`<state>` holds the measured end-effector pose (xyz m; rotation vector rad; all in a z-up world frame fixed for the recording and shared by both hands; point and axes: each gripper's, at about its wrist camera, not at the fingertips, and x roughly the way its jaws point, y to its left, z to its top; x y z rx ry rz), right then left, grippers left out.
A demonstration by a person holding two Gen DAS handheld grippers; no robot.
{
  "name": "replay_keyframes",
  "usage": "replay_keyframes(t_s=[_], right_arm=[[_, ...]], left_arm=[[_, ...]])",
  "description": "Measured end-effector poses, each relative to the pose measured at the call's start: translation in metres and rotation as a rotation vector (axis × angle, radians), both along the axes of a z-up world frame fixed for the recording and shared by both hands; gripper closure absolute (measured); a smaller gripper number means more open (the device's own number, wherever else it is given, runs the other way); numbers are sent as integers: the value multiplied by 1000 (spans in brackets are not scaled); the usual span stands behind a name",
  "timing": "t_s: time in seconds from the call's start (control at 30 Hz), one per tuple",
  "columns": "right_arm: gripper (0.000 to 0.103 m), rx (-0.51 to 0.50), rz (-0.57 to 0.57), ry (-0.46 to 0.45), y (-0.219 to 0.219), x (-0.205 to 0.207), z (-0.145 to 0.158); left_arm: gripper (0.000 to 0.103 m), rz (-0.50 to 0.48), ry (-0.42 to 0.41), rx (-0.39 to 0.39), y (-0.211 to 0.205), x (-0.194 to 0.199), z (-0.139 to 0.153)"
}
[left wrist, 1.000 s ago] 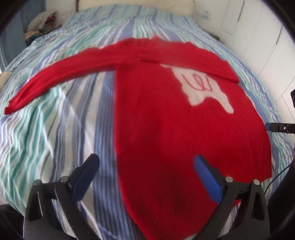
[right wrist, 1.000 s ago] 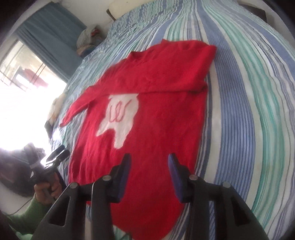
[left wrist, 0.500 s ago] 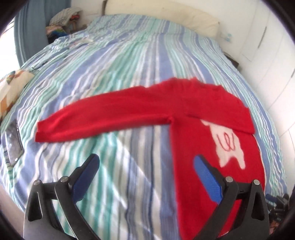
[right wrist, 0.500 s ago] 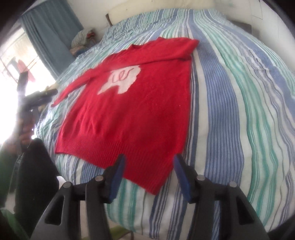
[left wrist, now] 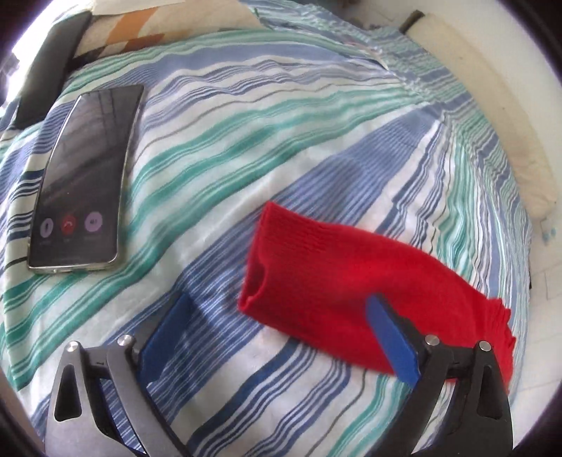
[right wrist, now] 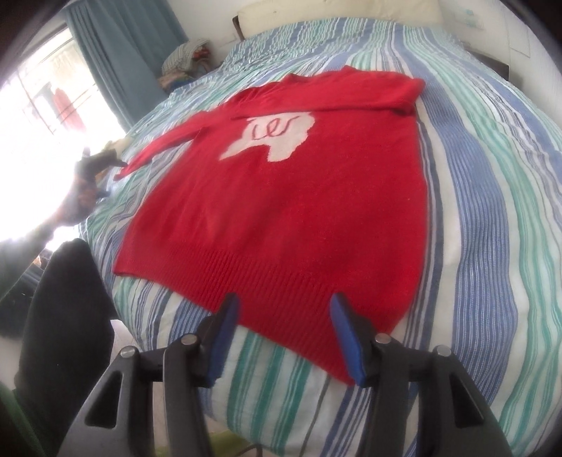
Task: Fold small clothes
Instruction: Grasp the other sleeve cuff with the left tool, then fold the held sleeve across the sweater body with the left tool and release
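Observation:
A red knit sweater point(right wrist: 281, 218) with a white patch on the chest lies flat on the striped bed, one sleeve folded across the top and the other stretched out to the left. My right gripper point(right wrist: 284, 313) is open and empty, just above the ribbed hem at the bed's near edge. In the left wrist view, the cuff end of the outstretched sleeve point(left wrist: 337, 281) lies just ahead of my left gripper point(left wrist: 281, 309), which is open and empty, its right finger over the sleeve.
A phone point(left wrist: 84, 207) with a lit call screen lies on the striped bedspread point(left wrist: 246, 140) left of the sleeve cuff. A patterned cushion point(left wrist: 158, 21) and a dark object sit beyond it. A pillow point(right wrist: 337, 14), blue curtains point(right wrist: 119, 52) and a clothes pile point(right wrist: 182, 59) are at the far end.
My left gripper has swung left along the outstretched sleeve to its cuff, near the phone. My right gripper has drawn back to the hem and opened wider.

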<state>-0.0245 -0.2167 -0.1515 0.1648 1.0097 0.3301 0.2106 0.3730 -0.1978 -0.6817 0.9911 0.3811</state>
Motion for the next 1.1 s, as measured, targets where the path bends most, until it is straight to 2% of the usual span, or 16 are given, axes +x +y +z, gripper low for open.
replay_keyframes(t_s=[0.07,0.1,0.13,0.17,0.23,0.37,0.5,0.6,0.7,0.73,0.77,0.8,0.83,0.93,1.0,1.1], right_arm=[[50,10,-13,0,-1,0,0],[50,16,-19,0,-2,-1,1],[50,21,-24,-1,-2,-2,1],[50,23,-27,-4,-2,-3,2],[50,22,-26,-11,-2,-5,3],[50,35,-25,-35,-4,-7,6],[50,71,-21,-54,-7,-6,8],[50,88,-27,-73,-9,-7,12],[50,99,-42,-88,-14,-10,15],[50,99,-46,-92,-15,-11,16],[50,98,-51,-94,-17,-12,17],[50,99,-57,-97,-19,-12,17],[50,101,-61,-98,-21,-12,17],[50,111,-82,-102,-28,-14,18],[50,123,-93,-105,-32,-15,19],[49,141,-103,-95,-37,-13,17]], left_arm=[[38,35,-45,8,3,0,3],[76,35,-59,-1,4,0,4],[98,26,-62,-15,6,2,6],[100,18,-69,-8,4,1,14],[100,-43,-116,53,-11,4,43],[100,-291,-233,174,-81,30,128],[100,-576,-388,229,-196,58,213],[100,-780,-470,226,-290,69,248],[97,-936,-488,206,-371,76,248],[88,-984,-466,197,-394,81,240],[75,-1023,-421,189,-414,86,227],[37,-1036,-367,191,-429,91,212],[21,-1031,-338,201,-436,93,198],[22,-1003,-316,194,-421,93,170],[22,-951,-277,186,-392,94,154],[22,-867,-211,232,-341,88,128]])
